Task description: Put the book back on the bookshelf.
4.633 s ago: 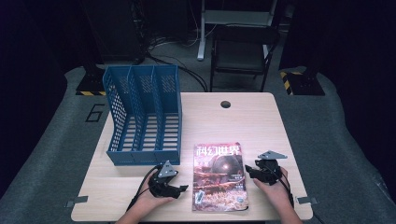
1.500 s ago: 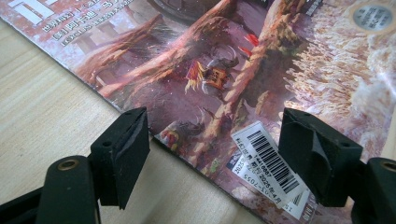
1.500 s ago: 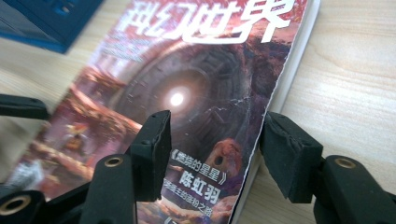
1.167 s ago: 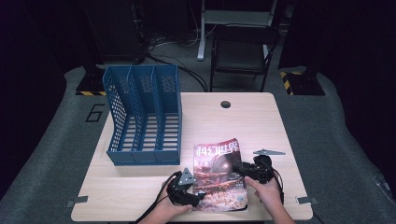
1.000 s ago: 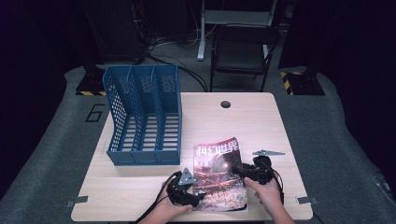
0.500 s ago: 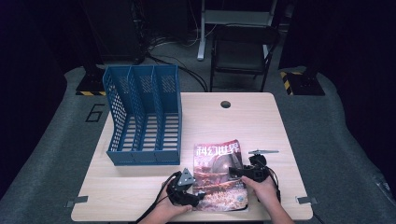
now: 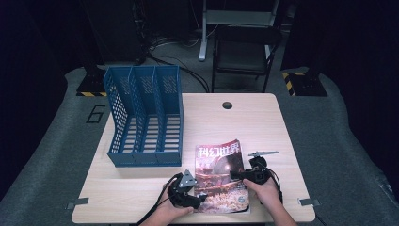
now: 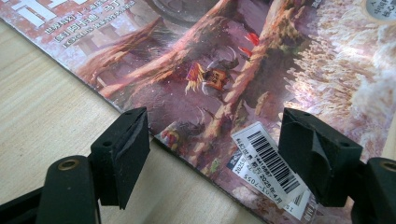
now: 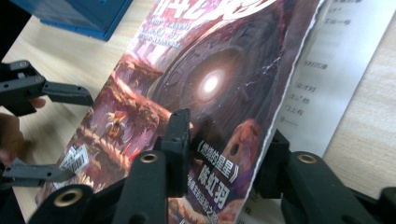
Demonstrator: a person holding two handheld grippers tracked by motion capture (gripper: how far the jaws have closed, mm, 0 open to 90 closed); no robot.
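Right claw (image 9: pixel 224 154) is pinching the magazine (image 9: pixel 187 93) at its right-hand page edge: one jaw sits on top of the cover, the other under the lifted cover, over the white inner page (image 9: pixel 322 70). The cover edge is raised off the page below it where the claw grips. In the high view the right claw (image 7: pixel 237 175) comes in from the right side of the magazine (image 7: pixel 220 176), about midway along that edge, with the person's right hand (image 7: pixel 264 188) behind it.

Left claw (image 8: pixel 215 154) is spread wide, jaws not closed on anything. One jaw hovers over bare wood of the surface (image 8: pixel 42 107), the other over the magazine's (image 8: pixel 233 70) lower corner, just beside the barcode sticker (image 8: pixel 268 165). The magazine's spine edge runs diagonally between the two jaws. Cannot tell whether the jaws touch paper or wood. In the high view the left claw (image 7: pixel 200 197) is at the magazine's lower left corner, left hand (image 7: pixel 175 207) behind it.

The magazine lies face up near the front edge of the surface (image 7: pixel 254 117), between the two claws. A blue file rack (image 7: pixel 146 117) with three slots stands to the rear left, well apart from the claws, its front corner near the magazine's top left. A chair (image 7: pixel 244 47) stands on the floor beyond the surface.
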